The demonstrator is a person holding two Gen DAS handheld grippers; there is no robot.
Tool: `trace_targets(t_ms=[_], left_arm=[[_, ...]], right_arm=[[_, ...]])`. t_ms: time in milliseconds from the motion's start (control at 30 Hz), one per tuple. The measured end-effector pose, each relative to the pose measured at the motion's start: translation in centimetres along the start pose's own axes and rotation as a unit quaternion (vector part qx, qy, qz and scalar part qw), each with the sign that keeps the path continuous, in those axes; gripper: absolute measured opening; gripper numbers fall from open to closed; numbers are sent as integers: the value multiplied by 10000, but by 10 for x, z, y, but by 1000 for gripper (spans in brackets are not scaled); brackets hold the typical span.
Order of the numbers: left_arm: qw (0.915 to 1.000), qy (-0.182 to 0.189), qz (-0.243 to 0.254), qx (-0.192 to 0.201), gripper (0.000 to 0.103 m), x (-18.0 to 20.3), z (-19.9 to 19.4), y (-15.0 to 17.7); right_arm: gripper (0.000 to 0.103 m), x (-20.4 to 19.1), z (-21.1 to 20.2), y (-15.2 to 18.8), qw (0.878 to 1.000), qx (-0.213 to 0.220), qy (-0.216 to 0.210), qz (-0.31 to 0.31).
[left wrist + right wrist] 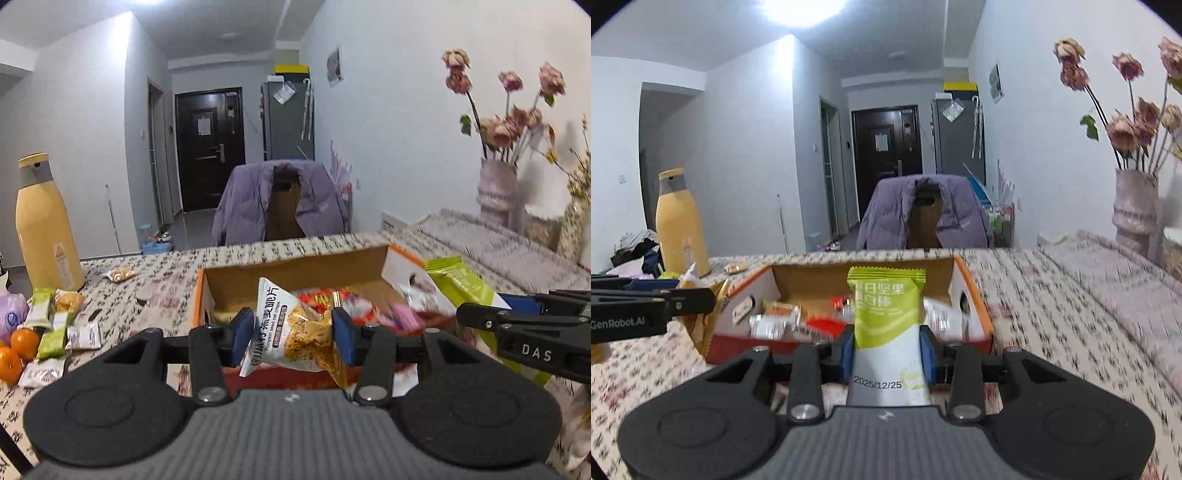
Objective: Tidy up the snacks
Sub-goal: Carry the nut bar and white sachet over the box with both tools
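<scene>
Crinkly foil pinched both sides: left gripper (pixel 293 328) clenched on the pumpkin crisps pack (pixel 295 332), right gripper (pixel 888 354) clenched on the green nut bar (pixel 886 314), both held just short of the open cardboard box (pixel 798 280) on the desk (pixel 1052 295). Risk here: slick wrappers slipping out, or the two grippers bumping, crowding one box. Both tipped slightly downward, side by side

White walls, a dark door (pixel 208 147), a purple-jacketed chair (pixel 280 203), bright ceiling light.
</scene>
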State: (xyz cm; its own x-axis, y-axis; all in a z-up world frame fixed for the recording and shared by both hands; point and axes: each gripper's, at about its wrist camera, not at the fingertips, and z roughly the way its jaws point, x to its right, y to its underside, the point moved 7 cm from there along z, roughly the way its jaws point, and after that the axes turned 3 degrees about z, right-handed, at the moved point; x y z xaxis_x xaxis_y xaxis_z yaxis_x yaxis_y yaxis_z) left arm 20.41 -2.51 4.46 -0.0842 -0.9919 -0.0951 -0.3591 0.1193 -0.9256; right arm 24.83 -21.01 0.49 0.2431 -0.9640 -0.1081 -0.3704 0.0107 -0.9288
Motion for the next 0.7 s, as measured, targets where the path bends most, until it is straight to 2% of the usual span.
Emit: trace_targets(t_ms=[367,567,700], left_arm=[[9986,-128,-500,112,47,-16,42,-40],[9976,-218,-655,-6,47,-22,78,-41],[9972,-300,-681,-111,47,-26,101,-37]], right_arm=[[34,-4,54,-43,10000,48,2,-34],[34,-4,91,-53,9999,5,127,-64],[34,-3,116,-48,9996,-113,230,-138]])
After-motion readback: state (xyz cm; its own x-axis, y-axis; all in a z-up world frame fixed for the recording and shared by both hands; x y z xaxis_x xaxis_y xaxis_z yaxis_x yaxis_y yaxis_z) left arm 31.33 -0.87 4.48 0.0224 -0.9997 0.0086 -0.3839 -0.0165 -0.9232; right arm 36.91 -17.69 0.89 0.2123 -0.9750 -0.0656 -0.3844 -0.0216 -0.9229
